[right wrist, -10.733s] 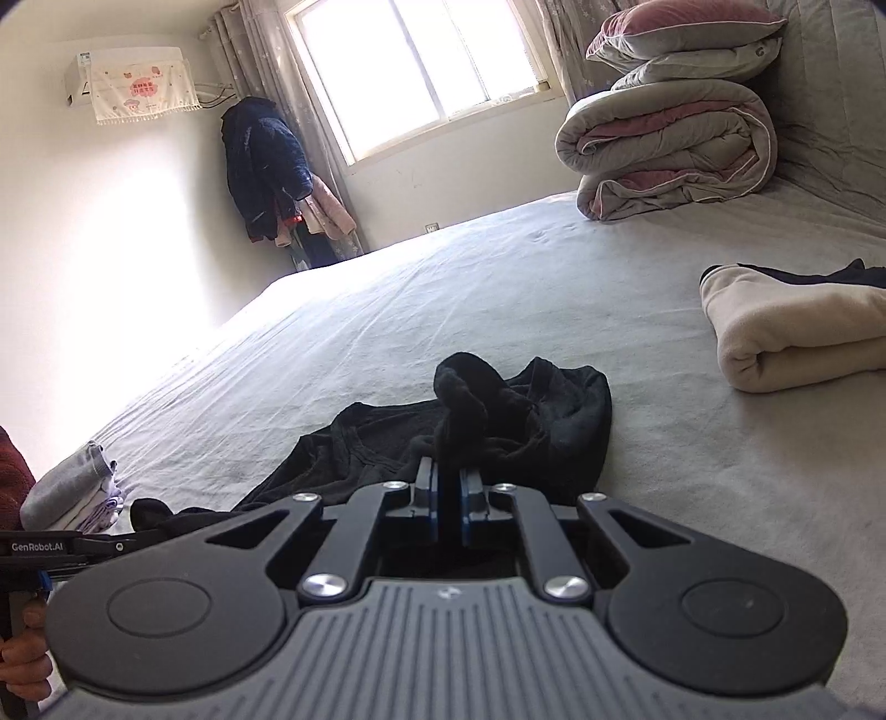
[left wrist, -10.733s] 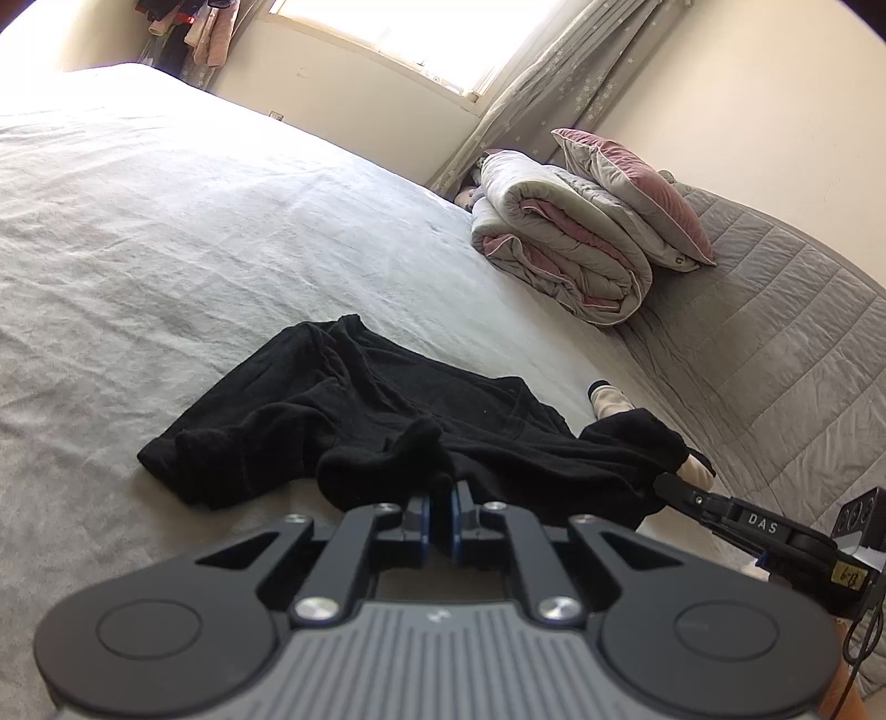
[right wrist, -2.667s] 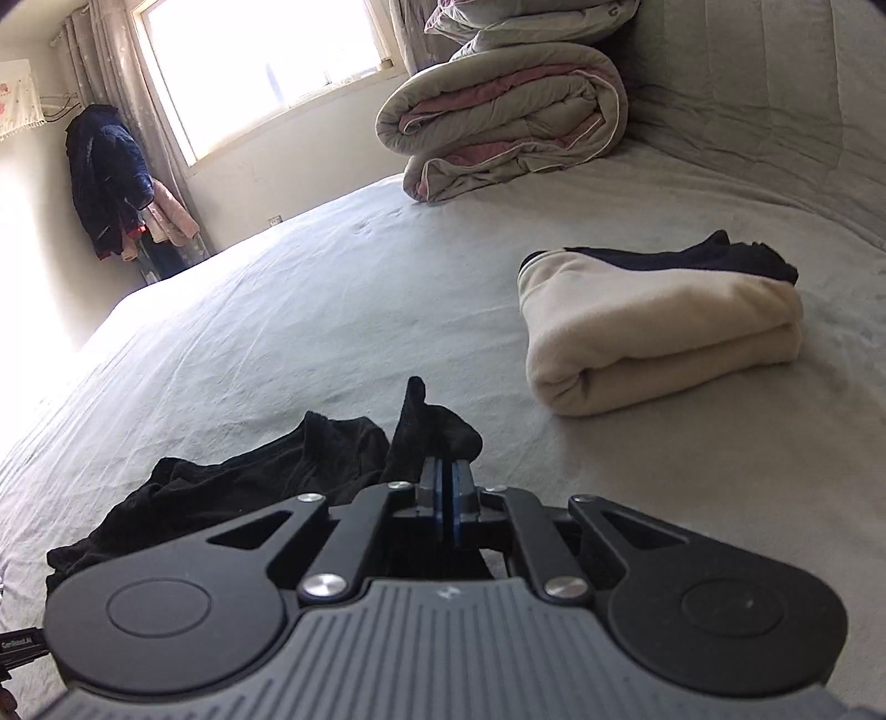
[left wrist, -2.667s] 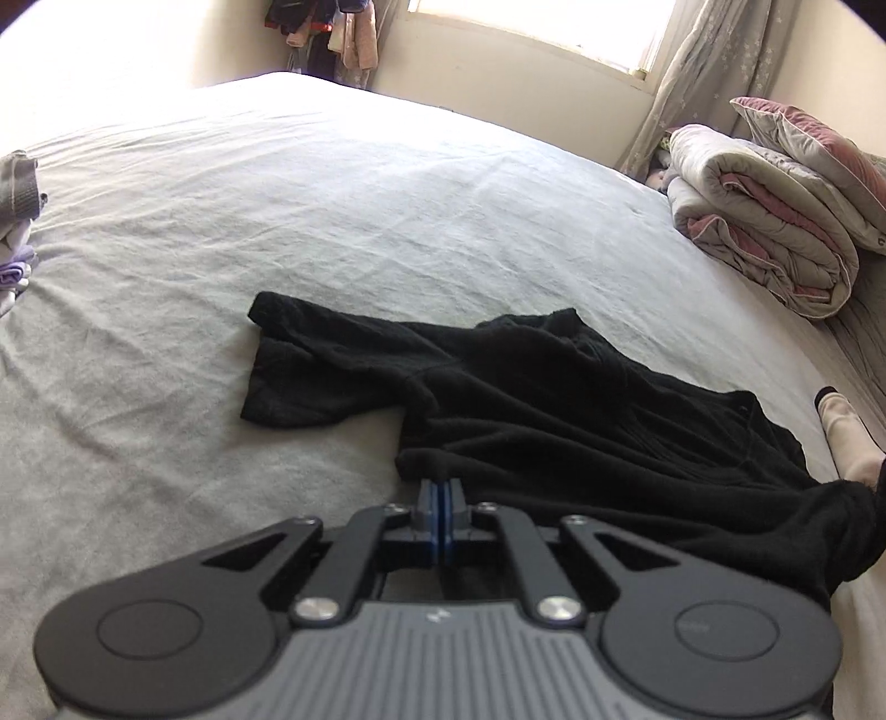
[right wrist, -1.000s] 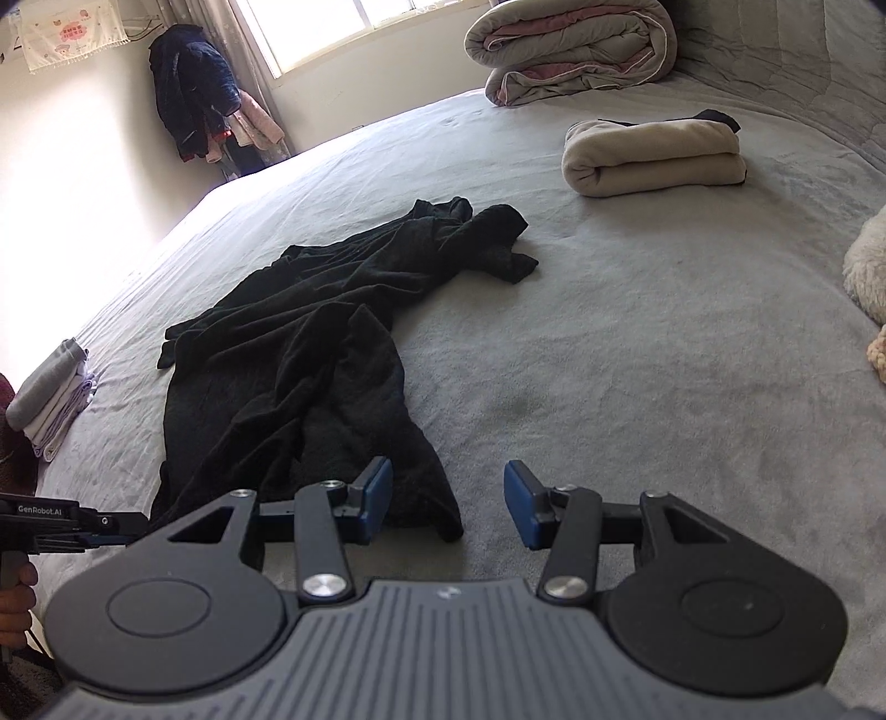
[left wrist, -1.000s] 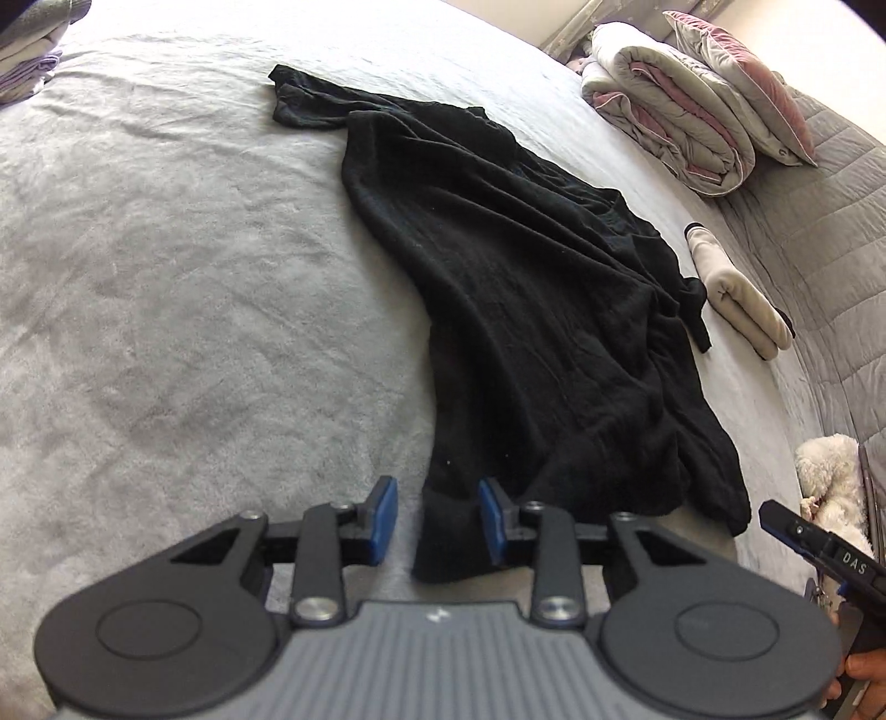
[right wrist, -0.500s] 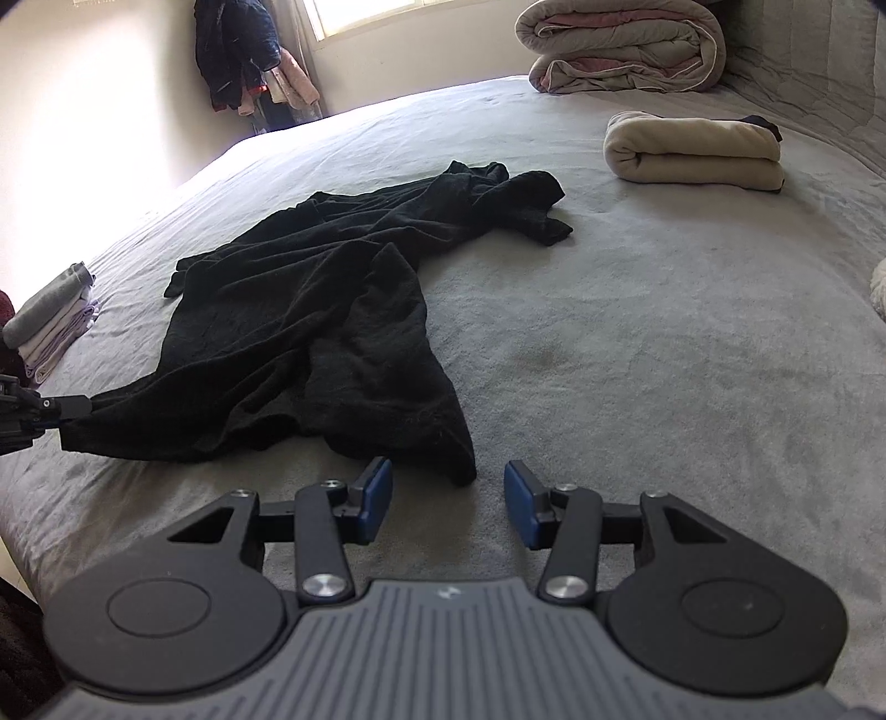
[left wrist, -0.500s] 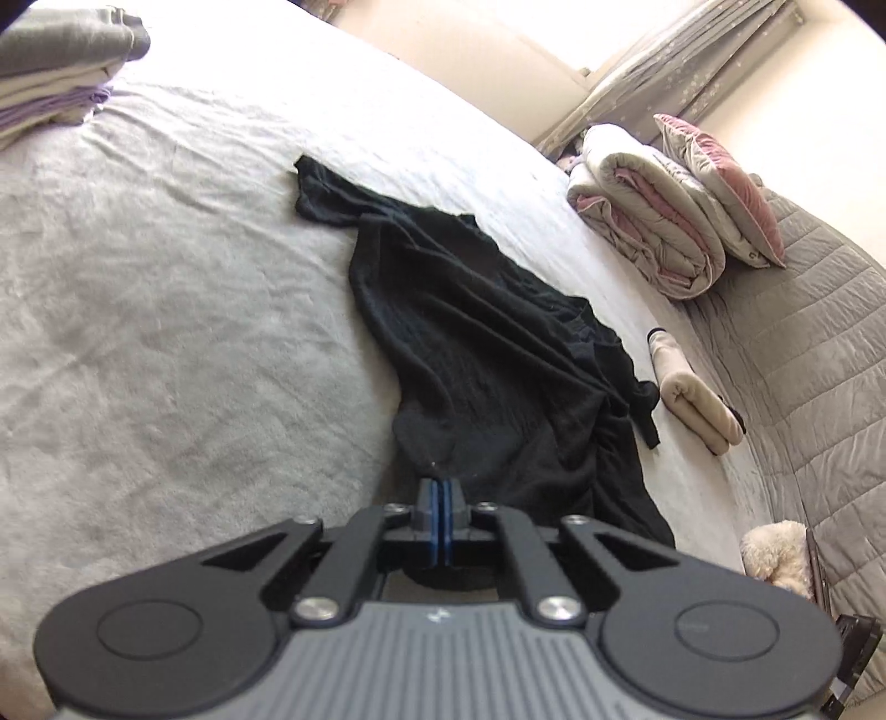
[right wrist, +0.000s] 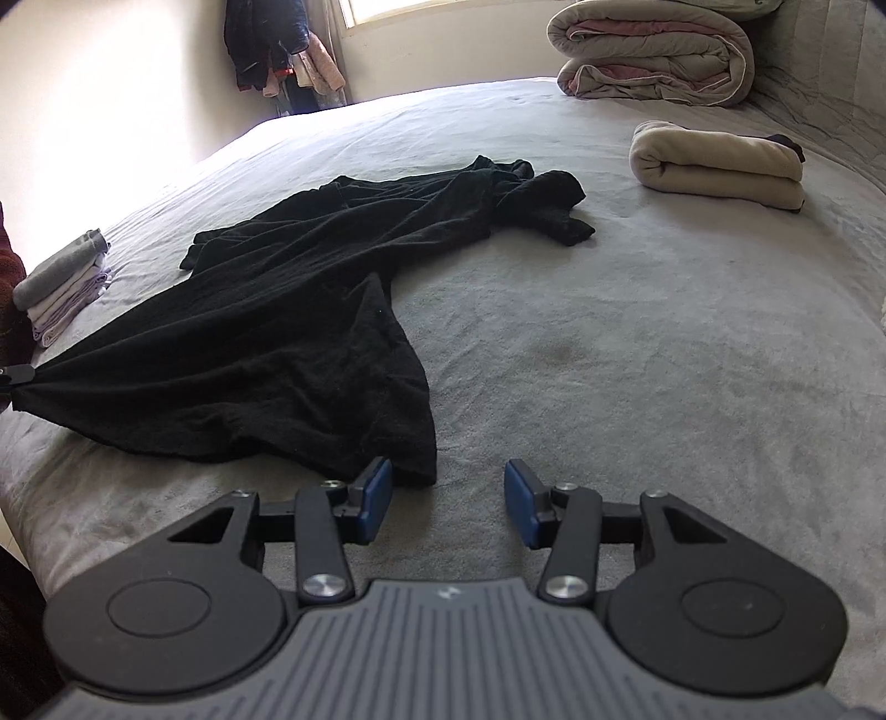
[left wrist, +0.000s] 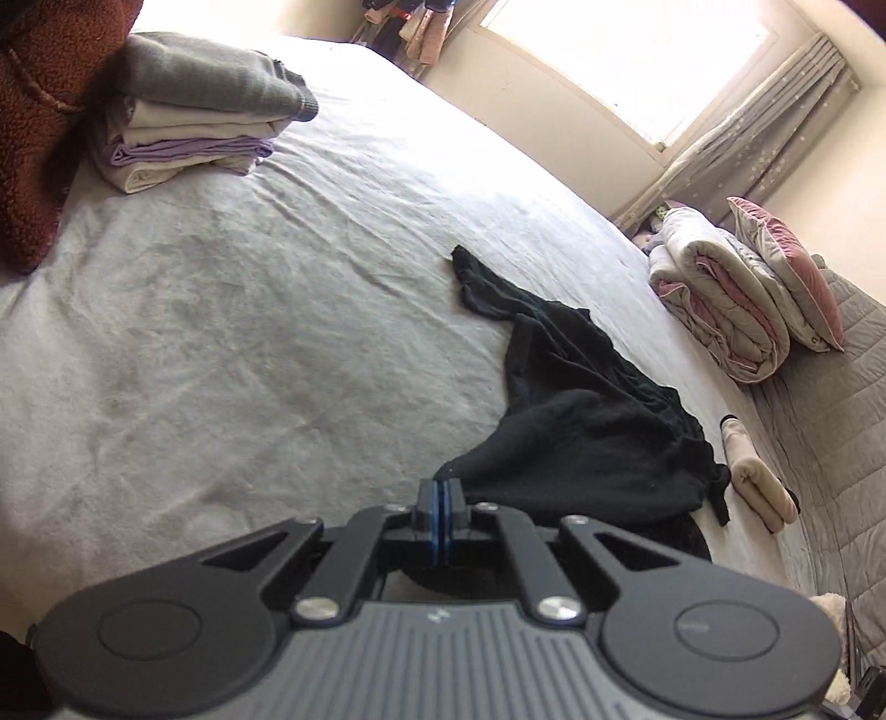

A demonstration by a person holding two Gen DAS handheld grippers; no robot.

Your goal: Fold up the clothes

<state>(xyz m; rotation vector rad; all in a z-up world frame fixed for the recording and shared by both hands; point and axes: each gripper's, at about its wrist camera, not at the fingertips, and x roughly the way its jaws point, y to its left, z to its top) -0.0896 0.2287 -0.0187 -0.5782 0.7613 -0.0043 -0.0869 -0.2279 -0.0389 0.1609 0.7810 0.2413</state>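
A black garment point(right wrist: 310, 327) lies spread lengthwise on the grey bed point(right wrist: 637, 354). My left gripper point(left wrist: 441, 518) is shut on one hem corner of the black garment point(left wrist: 576, 437) and pulls it taut to the left; its tip also shows at the left edge of the right wrist view point(right wrist: 14, 376). My right gripper point(right wrist: 447, 495) is open and empty, low over the bed, with its left fingertip point(right wrist: 375, 490) beside the garment's other hem corner.
A folded cream garment point(right wrist: 720, 166) lies at the back right. A stack of folded grey, white and lilac clothes point(left wrist: 194, 127) sits at the bed's left edge. A rolled duvet point(right wrist: 653, 50) and a pink pillow point(left wrist: 786, 277) lie by the headboard.
My left gripper, shut on the hem corner, has pulled it further left, stretching the hem. My right gripper stays open by the other corner.
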